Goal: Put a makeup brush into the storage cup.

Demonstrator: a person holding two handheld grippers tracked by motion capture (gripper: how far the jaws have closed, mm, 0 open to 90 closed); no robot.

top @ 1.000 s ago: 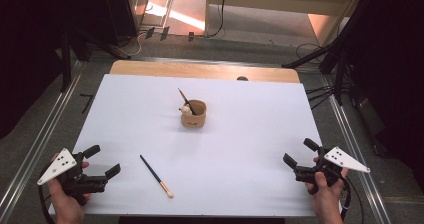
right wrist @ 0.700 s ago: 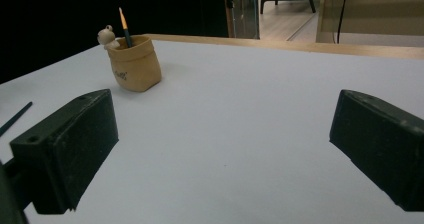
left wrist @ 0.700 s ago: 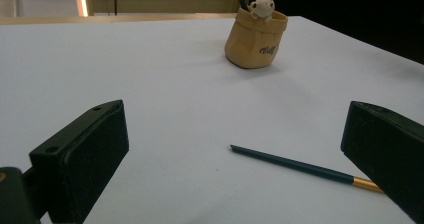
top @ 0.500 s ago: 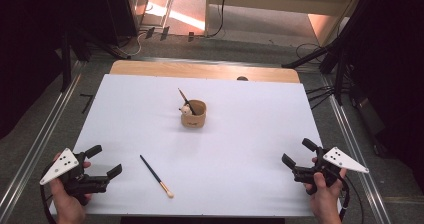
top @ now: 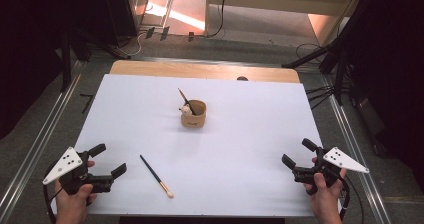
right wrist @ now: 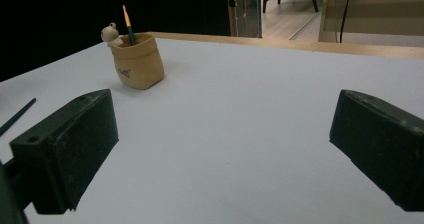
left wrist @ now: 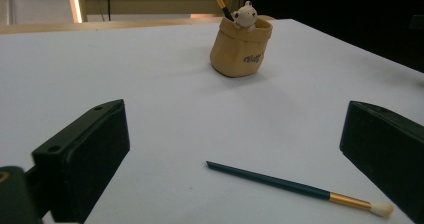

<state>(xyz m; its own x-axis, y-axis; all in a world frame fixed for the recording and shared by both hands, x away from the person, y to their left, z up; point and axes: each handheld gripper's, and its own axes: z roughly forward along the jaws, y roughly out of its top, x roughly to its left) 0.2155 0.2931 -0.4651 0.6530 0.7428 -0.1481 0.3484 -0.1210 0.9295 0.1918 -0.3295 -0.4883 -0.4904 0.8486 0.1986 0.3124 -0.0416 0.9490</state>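
Observation:
A tan sack-shaped holder with a small white bear figure on its rim stands mid-table; one dark brush leans inside it. A second brush, dark handle, gold ferrule and pale tip, lies flat near the front left. My left gripper is open at the front left corner, the loose brush just ahead of its jaws. My right gripper is open at the front right, nothing between its jaws.
A white sheet covers the table, with a bare wooden strip along the far edge. Metal rails run along both sides on the floor. Black stand legs and cables lie beyond the far right corner.
Both grippers have shifted only slightly at the front corners. The brushes and the holder have not moved.

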